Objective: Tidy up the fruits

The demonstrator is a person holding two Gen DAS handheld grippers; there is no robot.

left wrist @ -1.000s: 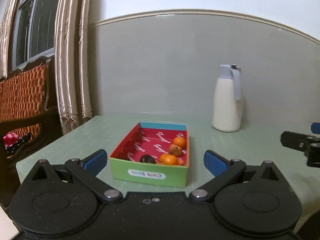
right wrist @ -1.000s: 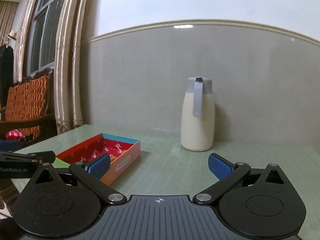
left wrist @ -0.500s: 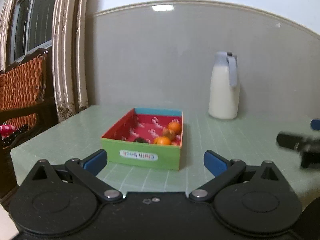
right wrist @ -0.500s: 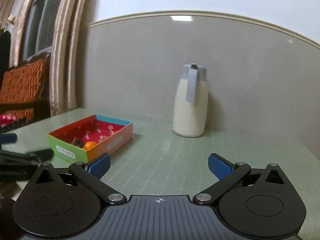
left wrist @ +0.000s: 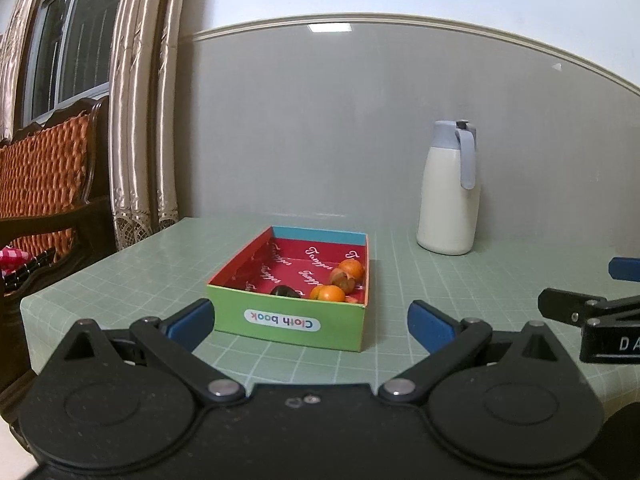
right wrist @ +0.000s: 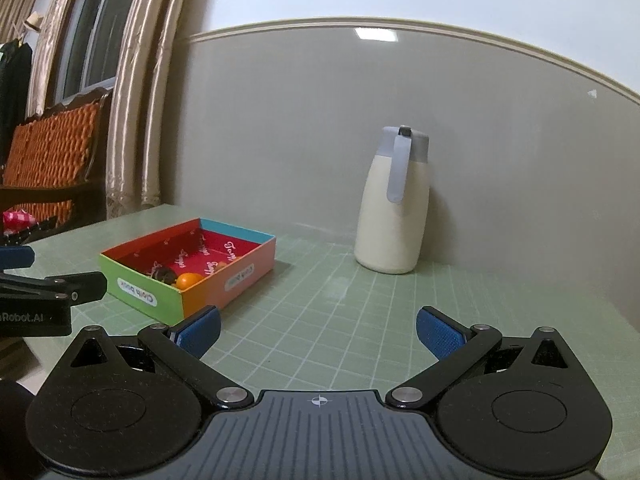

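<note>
Nearest, the left tongs [left wrist: 310,320] and right tongs [right wrist: 318,330] both hover spread wide and hold nothing, low over the front edge of the bench [left wrist: 400,264]. Beyond them, toward the bench's left edge, the box [left wrist: 288,320] already holds the fruits [left wrist: 332,293]: oranges and a darker piece, gathered in its right side. No loose fruit shows, so the sorting looks about finished. At the back edge stands a cream jug [left wrist: 450,188].
</note>
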